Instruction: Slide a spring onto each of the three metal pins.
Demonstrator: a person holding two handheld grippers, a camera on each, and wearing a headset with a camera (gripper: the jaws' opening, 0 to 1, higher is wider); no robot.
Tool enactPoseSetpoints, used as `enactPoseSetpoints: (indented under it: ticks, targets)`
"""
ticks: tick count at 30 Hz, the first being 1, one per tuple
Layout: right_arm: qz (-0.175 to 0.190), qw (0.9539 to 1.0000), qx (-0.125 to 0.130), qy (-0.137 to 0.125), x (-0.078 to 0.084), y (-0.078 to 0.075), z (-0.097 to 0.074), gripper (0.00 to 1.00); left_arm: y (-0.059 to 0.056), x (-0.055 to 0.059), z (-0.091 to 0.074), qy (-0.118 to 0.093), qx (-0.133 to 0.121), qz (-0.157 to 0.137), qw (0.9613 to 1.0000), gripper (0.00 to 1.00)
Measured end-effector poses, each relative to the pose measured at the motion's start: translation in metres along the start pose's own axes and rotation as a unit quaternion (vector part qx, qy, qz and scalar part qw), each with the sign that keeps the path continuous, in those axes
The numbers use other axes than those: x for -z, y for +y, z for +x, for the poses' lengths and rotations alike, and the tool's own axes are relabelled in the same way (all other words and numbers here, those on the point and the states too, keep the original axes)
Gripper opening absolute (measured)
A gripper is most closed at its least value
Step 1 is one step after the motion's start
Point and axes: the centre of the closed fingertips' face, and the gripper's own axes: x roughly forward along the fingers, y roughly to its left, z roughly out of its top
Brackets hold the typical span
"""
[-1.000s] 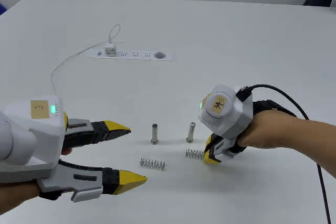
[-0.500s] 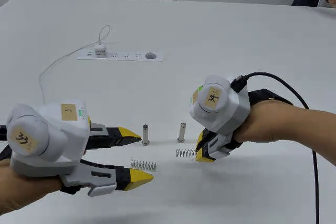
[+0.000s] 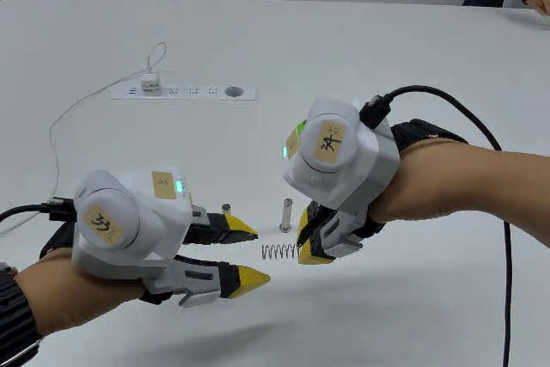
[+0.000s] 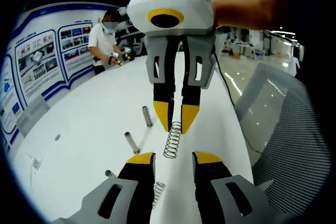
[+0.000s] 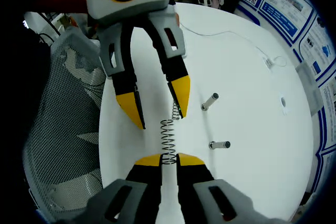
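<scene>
My right gripper [image 3: 307, 251] [image 5: 169, 161] is low over the white table, shut on one end of a small wire spring [image 3: 278, 252] [image 5: 167, 137] that stretches out toward the left gripper. The left gripper [image 3: 249, 253] [image 4: 174, 158] faces it from the left, open, jaws either side of the spring's line, not touching it. A second spring [image 4: 157, 190] [image 5: 176, 109] lies on the table under the left jaws. Three short metal pins stand beside them: one [image 3: 286, 214] [image 4: 147, 116], another [image 3: 226, 209] [image 4: 131, 142], and a third [image 4: 109, 174].
A white power strip [image 3: 185, 91] with a plugged-in adapter and thin cable lies at the back left. The right gripper's black cable [image 3: 468, 122] trails over the person's arm. A grey mesh chair [image 4: 294, 145] stands off the table's edge. A person [image 4: 105, 40] stands at the far end.
The left gripper has moved right, toward the springs, and now covers the second spring in the head view. The right gripper has kept its hold on the first spring. The head camera shifted.
</scene>
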Motion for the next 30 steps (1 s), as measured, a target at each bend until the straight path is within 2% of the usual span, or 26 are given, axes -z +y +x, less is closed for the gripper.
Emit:
enactPoseSetpoints:
  ticks: [5,12,15,24,26,30]
  targets:
    - [-0.007,1.0000,0.000,0.000,-0.004,0.001,-0.002,0.11,-0.002,0.001,0.004,0.003,0.003,0.009,1.0000,0.25]
    - [-0.014,0.9998,-0.005,0.015,0.000,0.003,0.000,0.11,-0.003,-0.002,0.008,0.001,0.005,0.018,0.9998,0.16]
    - [-0.017,0.9997,-0.005,0.018,0.000,0.003,-0.001,0.11,-0.003,0.000,0.010,0.007,0.004,0.028,0.9996,0.13]
    - [-0.019,0.9996,-0.014,0.011,0.001,0.007,-0.001,0.12,-0.005,0.000,0.010,0.006,0.008,0.029,0.9995,0.11]
    - [-0.019,0.9997,-0.014,0.004,0.001,0.007,0.000,0.15,-0.006,-0.001,0.010,0.004,0.009,0.028,0.9996,0.10]
    - [-0.019,0.9996,-0.016,0.010,0.007,0.007,0.004,0.16,-0.007,-0.005,0.009,-0.003,0.008,0.027,0.9996,0.10]
